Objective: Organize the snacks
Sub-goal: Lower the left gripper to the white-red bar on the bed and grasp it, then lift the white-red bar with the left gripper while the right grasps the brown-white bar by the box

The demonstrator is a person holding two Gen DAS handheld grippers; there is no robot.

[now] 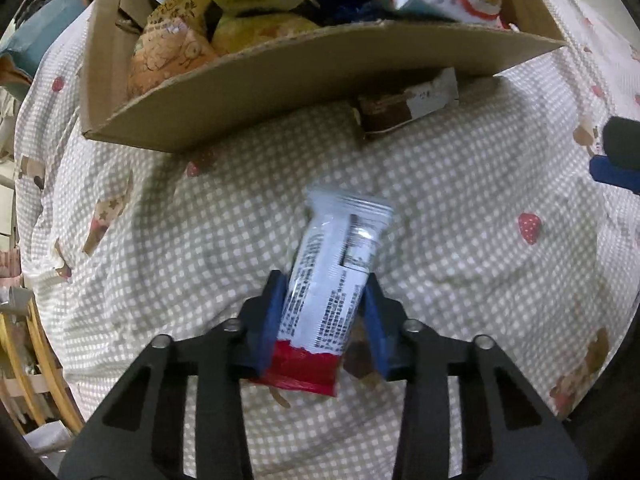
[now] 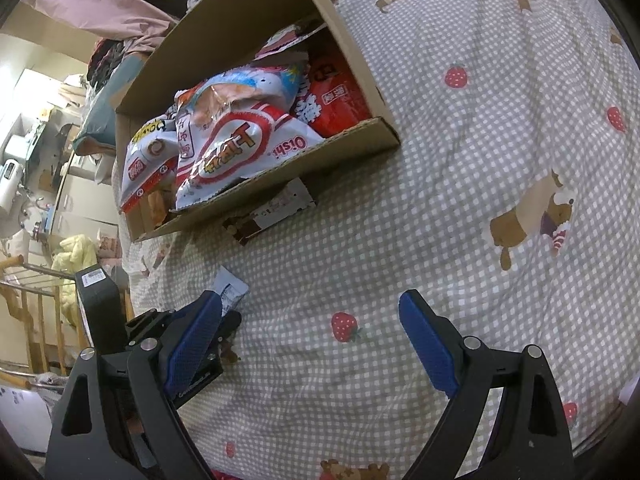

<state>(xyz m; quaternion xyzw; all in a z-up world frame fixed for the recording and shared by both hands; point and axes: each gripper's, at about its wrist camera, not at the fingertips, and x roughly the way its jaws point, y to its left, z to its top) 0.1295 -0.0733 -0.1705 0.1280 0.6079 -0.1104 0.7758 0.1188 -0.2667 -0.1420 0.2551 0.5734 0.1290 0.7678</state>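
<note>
Left gripper (image 1: 326, 300) jaws clamped on snack packet (image 1: 336, 268), right gripper (image 2: 312, 320) jaws apart, cardboard box (image 1: 256, 92) ahead

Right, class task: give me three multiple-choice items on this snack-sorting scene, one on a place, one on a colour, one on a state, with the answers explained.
1. Where does the brown-and-white bar lie?
A inside the box
B on the bedspread against the cardboard box
C in a gripper

2. What colour is the end of the held packet nearest the camera?
A red
B green
C black

3. How is the right gripper?
A shut on a bag
B open, holding nothing
C shut on the box

Answers: B, it lies outside against the box wall; A, a red strip shows below the white print; B, its fingers stand wide apart over the bedspread.
</note>
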